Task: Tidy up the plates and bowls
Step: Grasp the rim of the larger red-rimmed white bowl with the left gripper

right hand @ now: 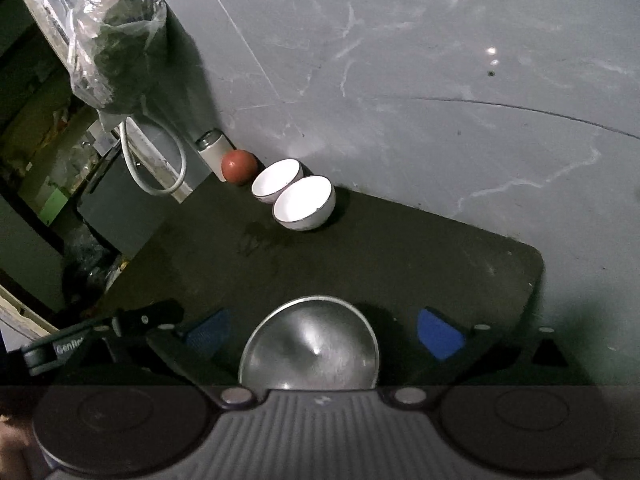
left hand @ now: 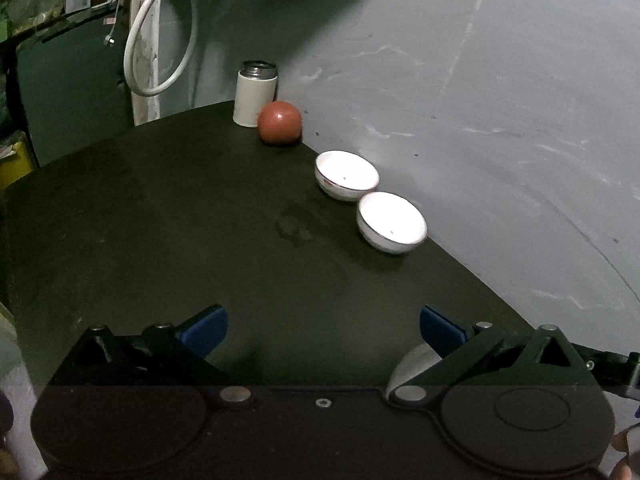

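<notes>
Closest to the right wrist camera, a steel bowl (right hand: 310,346) sits upright on the dark table (right hand: 420,256), between the blue pads of the right gripper (right hand: 322,336); its jaws stand wide apart, and neither pad touches the bowl's rim. To the left, part of the left gripper's black frame reaches into this view. Seen from its own camera, the left gripper (left hand: 323,332) is likewise spread wide with nothing between its pads, only bare tabletop, while a sliver of the steel bowl (left hand: 414,362) peeks out behind its right finger. Farther along, two white bowls (left hand: 391,223) (left hand: 346,175) stand upright near the grey wall (left hand: 500,120), just beside each other. Beyond them a red ball (left hand: 279,122) rests against a white canister (left hand: 255,94) with a metal top. A white hose (left hand: 148,48) loops down past the table's far edge.
</notes>
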Tool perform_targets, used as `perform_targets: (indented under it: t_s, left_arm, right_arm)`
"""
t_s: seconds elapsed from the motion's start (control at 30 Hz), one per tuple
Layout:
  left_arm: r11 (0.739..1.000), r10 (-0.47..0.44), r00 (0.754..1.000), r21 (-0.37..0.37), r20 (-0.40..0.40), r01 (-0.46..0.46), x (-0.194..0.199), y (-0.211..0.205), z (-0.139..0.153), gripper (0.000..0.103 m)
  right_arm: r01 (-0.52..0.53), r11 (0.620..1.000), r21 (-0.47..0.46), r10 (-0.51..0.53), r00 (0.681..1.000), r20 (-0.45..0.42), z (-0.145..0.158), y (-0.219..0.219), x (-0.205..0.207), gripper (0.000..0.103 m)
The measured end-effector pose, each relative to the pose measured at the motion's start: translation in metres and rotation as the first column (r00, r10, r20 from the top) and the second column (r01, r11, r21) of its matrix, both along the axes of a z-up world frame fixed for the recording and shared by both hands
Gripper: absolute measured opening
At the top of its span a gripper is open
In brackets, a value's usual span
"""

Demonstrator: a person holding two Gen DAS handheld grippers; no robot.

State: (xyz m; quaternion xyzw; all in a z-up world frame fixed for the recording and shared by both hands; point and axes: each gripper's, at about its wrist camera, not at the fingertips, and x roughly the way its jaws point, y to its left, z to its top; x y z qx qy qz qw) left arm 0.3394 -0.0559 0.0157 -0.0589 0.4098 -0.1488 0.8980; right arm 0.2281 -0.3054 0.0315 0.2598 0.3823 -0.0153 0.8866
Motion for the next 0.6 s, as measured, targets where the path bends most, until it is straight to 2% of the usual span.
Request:
perform_targets:
  t_s: [0.37, 0.53, 0.6]
  left_arm:
    - [0.999, 0.050, 0.998, -0.012, -0.048, -0.051, 0.111, -0.033, -0.029, 0.102]
    - [0.999, 0.032, 0.997, -0.011, -0.067, -0.033, 0.145, -0.050, -0.043, 0.102]
    - [1.000, 0.019, 0.997, -0.008, -0.073, -0.020, 0.153, -0.055, -0.049, 0.102]
  right_arm:
    - [0.021, 0.999, 0.049, -0.020, 1.000, -0.020, -0.036, -0.023, 0.099, 0.099]
    - [0.034, 0.999, 0.034, -0.034, 0.999, -0.011, -0.054, -0.024, 0.137, 0.095]
    - [0.036, 0.999, 0.022, -0.036, 0.999, -0.017, -0.061, -0.022, 0.150, 0.090]
